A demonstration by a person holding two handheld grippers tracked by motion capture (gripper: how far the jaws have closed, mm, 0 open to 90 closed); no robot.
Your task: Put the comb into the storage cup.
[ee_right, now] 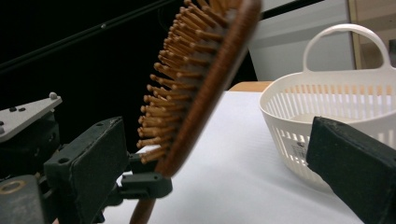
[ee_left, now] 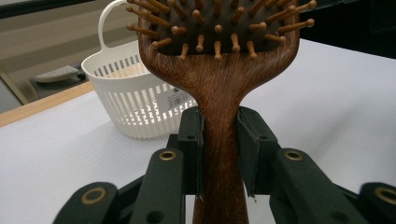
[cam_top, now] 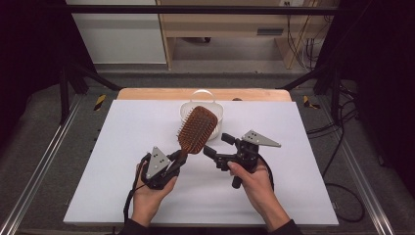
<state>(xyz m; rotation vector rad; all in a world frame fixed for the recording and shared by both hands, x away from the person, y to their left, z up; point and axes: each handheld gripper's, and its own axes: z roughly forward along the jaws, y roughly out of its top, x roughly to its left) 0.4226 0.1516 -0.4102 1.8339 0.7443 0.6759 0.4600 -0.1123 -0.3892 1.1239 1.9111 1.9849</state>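
Note:
A wooden paddle hairbrush [cam_top: 197, 129] stands tilted above the table, bristles facing up and toward me. My left gripper [cam_top: 177, 161] is shut on its handle; in the left gripper view the handle [ee_left: 219, 140] sits clamped between both black pads of the left gripper [ee_left: 219, 151]. My right gripper [cam_top: 217, 145] is open just right of the brush, its jaws pointing at the brush head and apart from it. In the right gripper view the brush [ee_right: 201, 84] shows edge-on between the wide-spread jaws of the right gripper [ee_right: 224, 163], farther off.
A white slatted basket [cam_top: 186, 115] with a loop handle stands at the back middle of the white table sheet [cam_top: 284, 186], just behind the brush head. The basket [ee_left: 135, 109] [ee_right: 299, 107] looks empty. Wooden table edge and dark frame rails lie beyond.

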